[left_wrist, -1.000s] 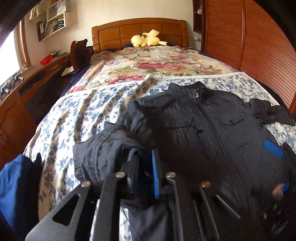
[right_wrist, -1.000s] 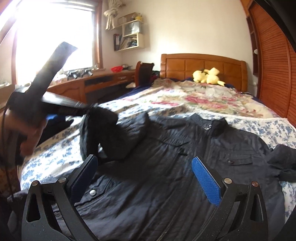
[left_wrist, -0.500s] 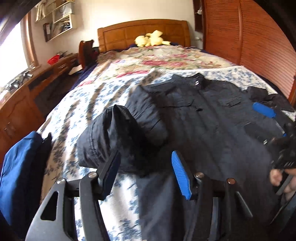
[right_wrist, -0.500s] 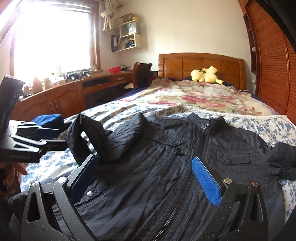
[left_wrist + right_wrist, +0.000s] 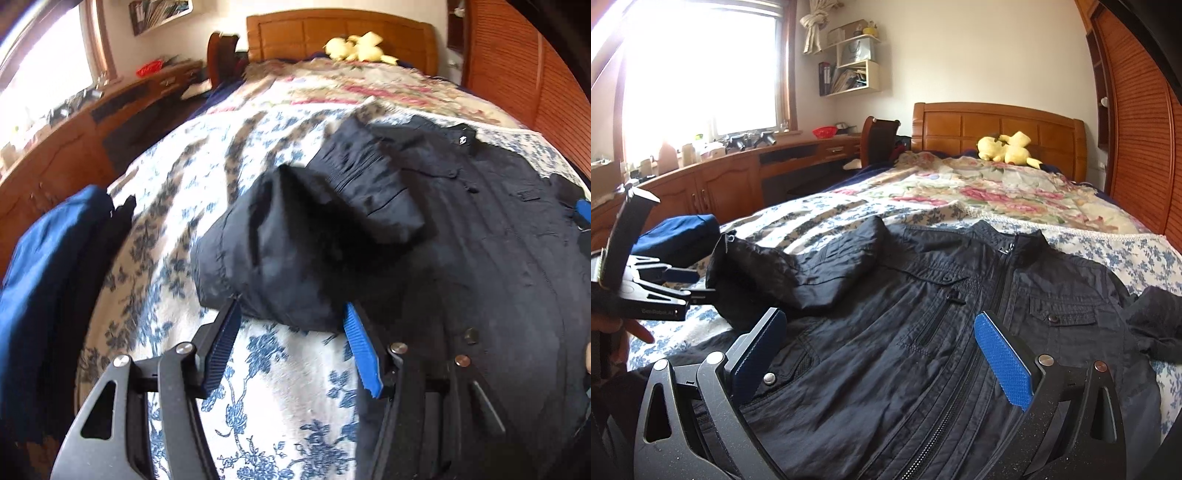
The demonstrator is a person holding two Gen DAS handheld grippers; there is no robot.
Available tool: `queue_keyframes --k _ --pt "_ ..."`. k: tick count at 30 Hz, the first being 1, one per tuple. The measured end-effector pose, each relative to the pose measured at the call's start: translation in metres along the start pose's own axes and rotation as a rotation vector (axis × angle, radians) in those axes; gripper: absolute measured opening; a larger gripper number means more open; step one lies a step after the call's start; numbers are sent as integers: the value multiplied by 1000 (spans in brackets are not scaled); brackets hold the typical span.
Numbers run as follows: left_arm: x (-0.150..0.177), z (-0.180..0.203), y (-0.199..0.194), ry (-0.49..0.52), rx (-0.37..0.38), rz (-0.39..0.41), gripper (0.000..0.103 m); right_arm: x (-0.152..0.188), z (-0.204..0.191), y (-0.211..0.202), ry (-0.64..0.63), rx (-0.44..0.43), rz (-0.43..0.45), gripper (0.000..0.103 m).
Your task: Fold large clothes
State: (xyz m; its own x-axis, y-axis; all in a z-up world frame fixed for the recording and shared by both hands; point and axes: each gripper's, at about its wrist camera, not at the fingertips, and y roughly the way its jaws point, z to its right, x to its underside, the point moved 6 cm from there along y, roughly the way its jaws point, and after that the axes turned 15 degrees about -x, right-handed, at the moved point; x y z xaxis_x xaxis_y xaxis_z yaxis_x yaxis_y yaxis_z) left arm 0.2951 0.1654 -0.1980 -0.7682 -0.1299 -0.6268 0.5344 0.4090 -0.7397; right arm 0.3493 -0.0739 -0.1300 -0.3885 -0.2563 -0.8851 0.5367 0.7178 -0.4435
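Black jacket [image 5: 923, 332] lies front-up on the bed [image 5: 1108, 251], zipped, collar toward the headboard. Its sleeve [image 5: 295, 251] is folded in over the chest and sits bunched. Left hand-held gripper [image 5: 291, 325]: jaws apart, having just opened; the sleeve's lower edge sits at the pad tips, unclamped as far as the blurred left wrist view shows. Right hand-held gripper [image 5: 879, 332]: jaws wide apart, hovering over the jacket front, gripping nothing. Folded blue cloth [image 5: 40, 277] at the bed's left edge.
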Motion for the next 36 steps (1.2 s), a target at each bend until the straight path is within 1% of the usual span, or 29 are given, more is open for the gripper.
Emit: queue_keyframes --k 2,3,5,6,7,8,9,10,13,15,17,18,21,23,24,25,26,27,29,31,33,35,36 --pt "2 -3 10 -32 27 -33 57 1 1 2 1 -3 -6 103" --pt "0 -4 14 -60 59 -40 57 2 1 2 0 -4 -9 103" --pt "-7 -4 16 -73 77 -34 57 3 1 3 -3 -3 -16 103" --pt "-13 -5 17 -76 69 -20 52 4 -1 3 -4 -8 -24 103" --pt "-21 -5 16 -69 60 -7 34 4 -2 3 -5 -14 -28 103" --pt "-28 -5 17 -62 47 -9 24 4 -4 1 -9 -20 -29 103" --pt "-35 -6 17 -58 28 -14 18 4 -7 -1 -16 -24 -30 103" --pt "-44 -6 14 -55 22 -8 14 3 -9 -2 -24 -26 -33 103" --pt "-71 -2 -2 -38 6 34 10 4 -13 -13 -40 -22 -37 103" --pt "-92 8 -25 -11 -3 90 10 6 -11 -24 -35 -17 -35 103" --pt "-107 20 -43 3 27 125 10 10 -5 -37 -23 1 -35 103" --pt "-118 34 -59 20 50 153 10 15 1 -46 -9 13 -37 103" --pt "-135 68 -89 75 80 217 10 27 17 -66 41 33 -50 103" --pt "-145 96 -108 106 114 246 10 35 23 -80 41 56 -58 103" --pt "-149 114 -119 125 138 263 10 38 28 -89 35 79 -58 103" --pt "-150 125 -127 133 155 272 10 41 32 -97 32 101 -58 103" --pt "-151 135 -134 139 172 282 10 44 39 -106 39 122 -60 103" --pt "-149 150 -143 149 199 289 12 46 45 -111 51 136 -62 103" --pt "-143 166 -152 161 243 290 16 52 58 -127 86 163 -65 103" --pt "-133 178 -153 168 265 274 21 57 65 -140 94 186 -59 103" --pt "-118 189 -151 193 313 230 26 65 74 -150 104 216 -66 103" --pt "-104 192 -153 207 339 226 32 72 83 -155 133 231 -75 103" --pt "-97 191 -156 210 336 234 36 72 86 -155 144 234 -75 103"
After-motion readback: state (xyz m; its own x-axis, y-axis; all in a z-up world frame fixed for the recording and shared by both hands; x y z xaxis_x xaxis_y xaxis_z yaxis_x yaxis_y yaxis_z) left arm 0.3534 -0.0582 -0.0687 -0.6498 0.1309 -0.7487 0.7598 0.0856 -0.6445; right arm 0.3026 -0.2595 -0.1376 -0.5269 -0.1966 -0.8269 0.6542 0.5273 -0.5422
